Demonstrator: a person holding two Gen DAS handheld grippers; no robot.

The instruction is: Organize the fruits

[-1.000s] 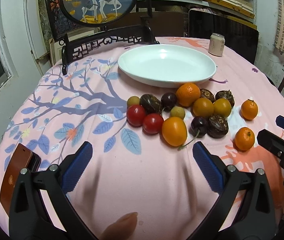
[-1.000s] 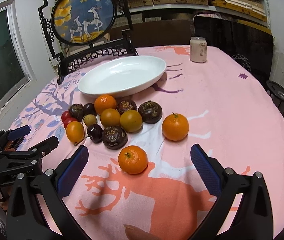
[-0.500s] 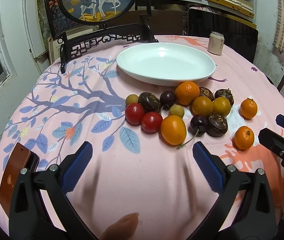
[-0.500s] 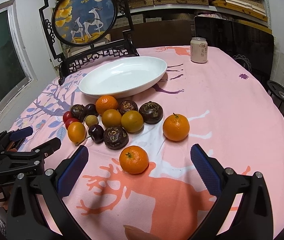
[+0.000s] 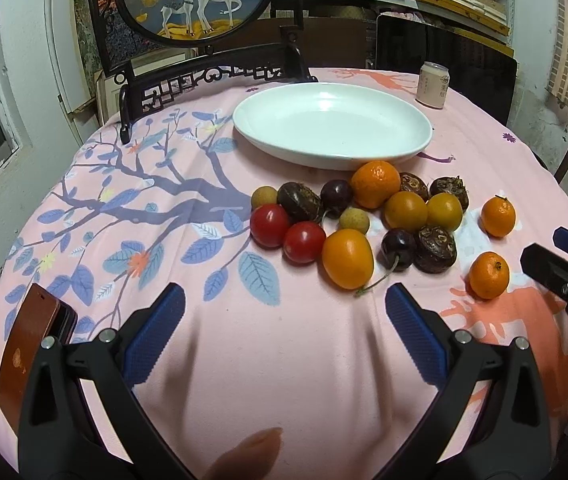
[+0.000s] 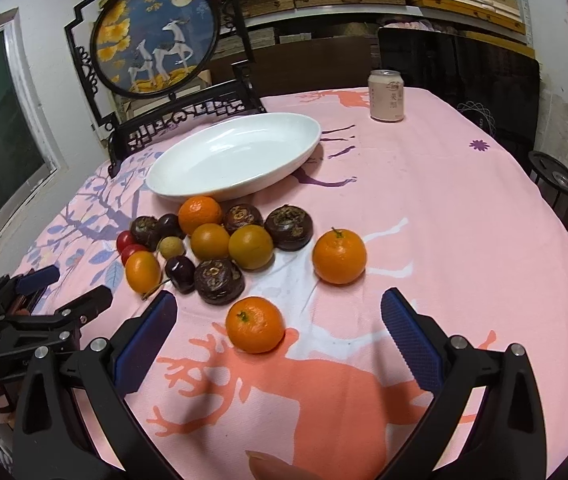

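Note:
A pile of fruit [image 5: 363, 216] lies on the pink tablecloth in front of an empty white oval plate [image 5: 331, 124]: oranges, red tomatoes [image 5: 270, 225], dark cherries, brown fruits and small longans. Two small oranges [image 6: 255, 323] [image 6: 339, 256] sit apart on the right of the pile. My left gripper [image 5: 284, 320] is open and empty, just short of the pile. My right gripper [image 6: 278, 328] is open, with the nearest small orange between its fingertips, not gripped. The plate shows in the right wrist view [image 6: 236, 160] too.
A drink can [image 5: 432, 85] stands behind the plate. A brown phone case [image 5: 24, 356] lies at the table's left front edge. A dark carved screen stand [image 5: 204, 76] sits at the back edge. Chairs stand to the right.
Both grippers have moved slightly forward toward the fruit. Both stay open. No fruit has moved.

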